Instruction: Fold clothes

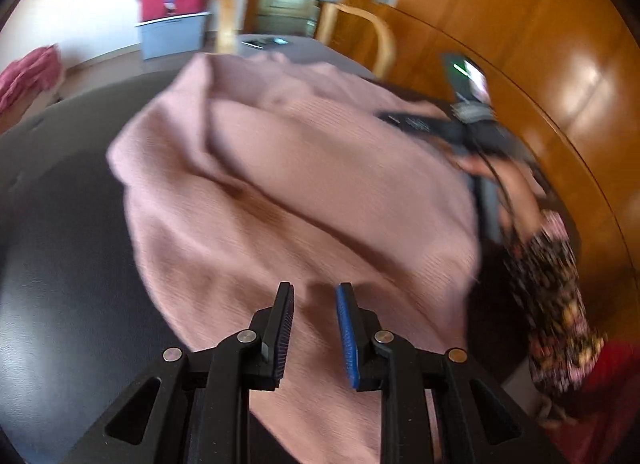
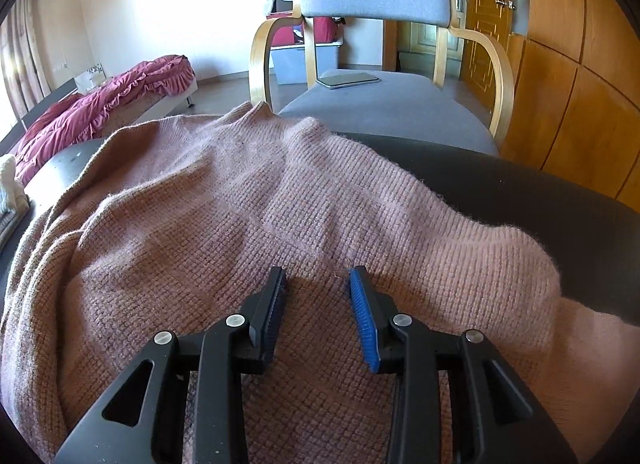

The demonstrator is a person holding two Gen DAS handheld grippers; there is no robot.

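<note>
A pink knit sweater lies rumpled on a black table. My left gripper is open just above the sweater's near part, nothing between its jaws. The left wrist view is blurred. In it the other gripper shows at the sweater's right edge, held by a hand in a floral sleeve. In the right wrist view the sweater fills the table, one sleeve running to the right. My right gripper is open low over the knit, holding nothing.
A grey chair with bent-wood arms stands just beyond the table, with a phone on its seat. Wooden cabinets line the right. A bed with a red cover is at the left. A grey bin stands by the wall.
</note>
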